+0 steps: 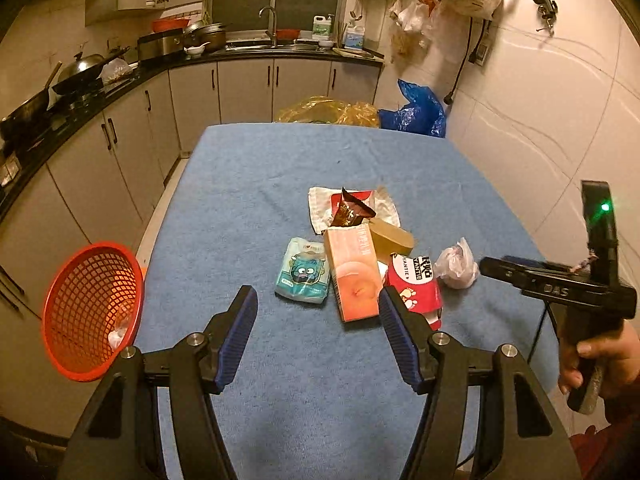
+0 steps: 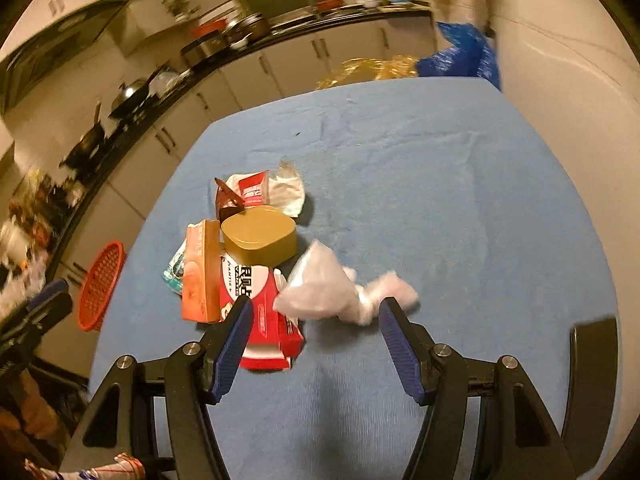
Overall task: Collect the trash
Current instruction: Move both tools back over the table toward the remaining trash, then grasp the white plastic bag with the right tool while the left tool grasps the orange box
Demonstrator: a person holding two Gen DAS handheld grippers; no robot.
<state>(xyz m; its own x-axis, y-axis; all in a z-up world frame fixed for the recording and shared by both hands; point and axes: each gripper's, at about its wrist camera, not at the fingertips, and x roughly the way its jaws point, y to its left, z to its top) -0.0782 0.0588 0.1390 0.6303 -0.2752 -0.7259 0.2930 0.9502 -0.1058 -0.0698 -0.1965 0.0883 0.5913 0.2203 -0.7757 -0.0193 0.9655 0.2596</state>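
blue tablecloth [image 1: 248, 208] – trash pile [image 1: 352, 256], red basket [image 1: 92, 308], kitchen counter [image 1: 120, 80]

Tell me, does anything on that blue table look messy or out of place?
Yes. A heap of trash sits mid-table: an orange carton lying flat, a red box partly under it, a torn brown wrapper and a crumpled plastic bag. The red basket tilts on its side off the table's left edge.

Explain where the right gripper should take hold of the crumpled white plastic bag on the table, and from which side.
Grip the crumpled white plastic bag at its pinched middle, coming from the near side; the open right gripper already lines up with it there, away from the red box.
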